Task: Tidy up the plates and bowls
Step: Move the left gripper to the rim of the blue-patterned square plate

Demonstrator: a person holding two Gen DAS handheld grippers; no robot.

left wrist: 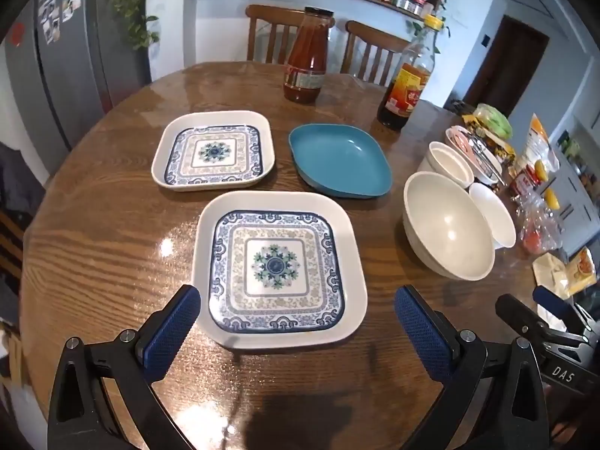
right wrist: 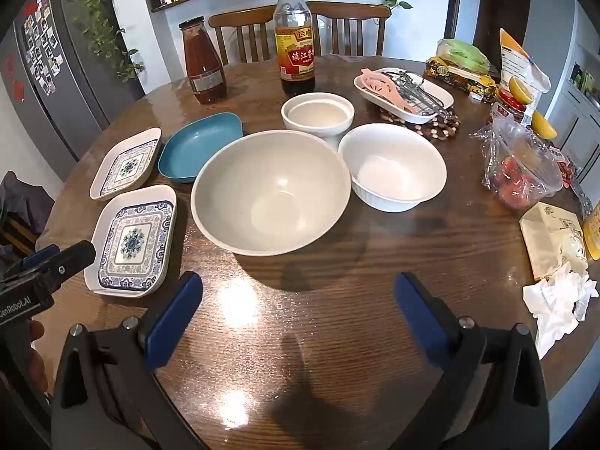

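Nothing stacked yet: two patterned plates [left wrist: 279, 268] [left wrist: 213, 152] and blue dish [left wrist: 339, 159] lie apart, frame centre; three white bowls [right wrist: 270, 191] separate on desk [right wrist: 337, 318]. Left hand-held gripper [left wrist: 298, 332] and right hand-held gripper [right wrist: 298, 318] wide, empty. All sorting left.

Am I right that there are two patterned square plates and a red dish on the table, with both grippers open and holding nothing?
Not quite: the dish is blue, not red, as the left wrist view shows. The rest holds: two patterned square plates sit on the table, and the left gripper and right gripper are both open and holding nothing.
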